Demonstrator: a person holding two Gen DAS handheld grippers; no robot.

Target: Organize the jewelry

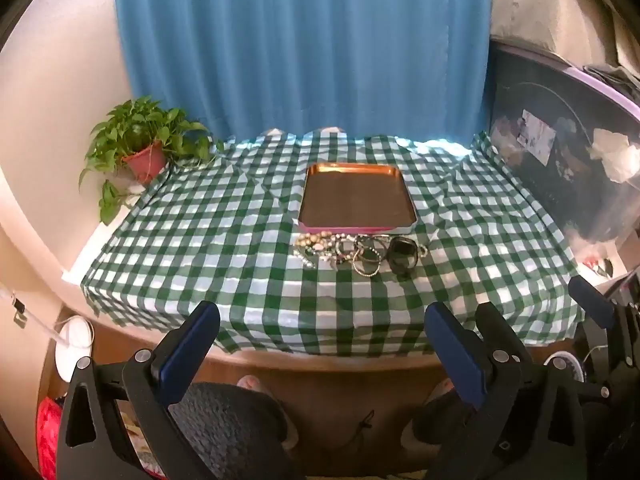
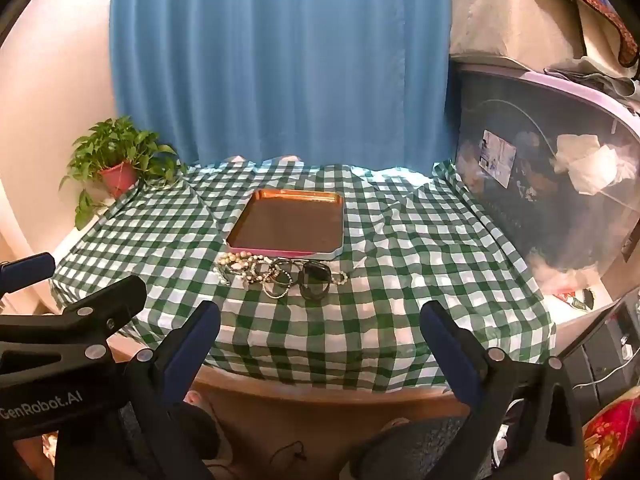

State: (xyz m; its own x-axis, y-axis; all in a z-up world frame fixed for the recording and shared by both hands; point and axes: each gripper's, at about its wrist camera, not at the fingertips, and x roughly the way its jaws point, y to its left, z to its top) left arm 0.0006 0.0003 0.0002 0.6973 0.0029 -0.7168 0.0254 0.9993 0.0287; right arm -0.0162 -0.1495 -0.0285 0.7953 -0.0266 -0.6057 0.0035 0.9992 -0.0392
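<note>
A heap of jewelry [image 1: 344, 254] [image 2: 260, 272], with pearl strings, bangles and dark sunglasses [image 1: 402, 254] [image 2: 314, 278], lies on the green checked tablecloth just in front of a copper tray [image 1: 358, 200] [image 2: 288, 224] that holds nothing. My left gripper [image 1: 322, 320] hangs open at the table's near edge, well short of the heap. My right gripper [image 2: 320, 320] is likewise open at the near edge, nothing between its blue pads. In the right wrist view the left gripper [image 2: 80, 284] shows at the far left.
A potted plant [image 1: 142, 140] [image 2: 116, 160] stands at the table's back left corner. A blue curtain [image 1: 304, 48] hangs behind. A large clear storage bin [image 1: 560, 160] [image 2: 540, 184] borders the table's right side. A person's knees [image 1: 236, 420] show below the table edge.
</note>
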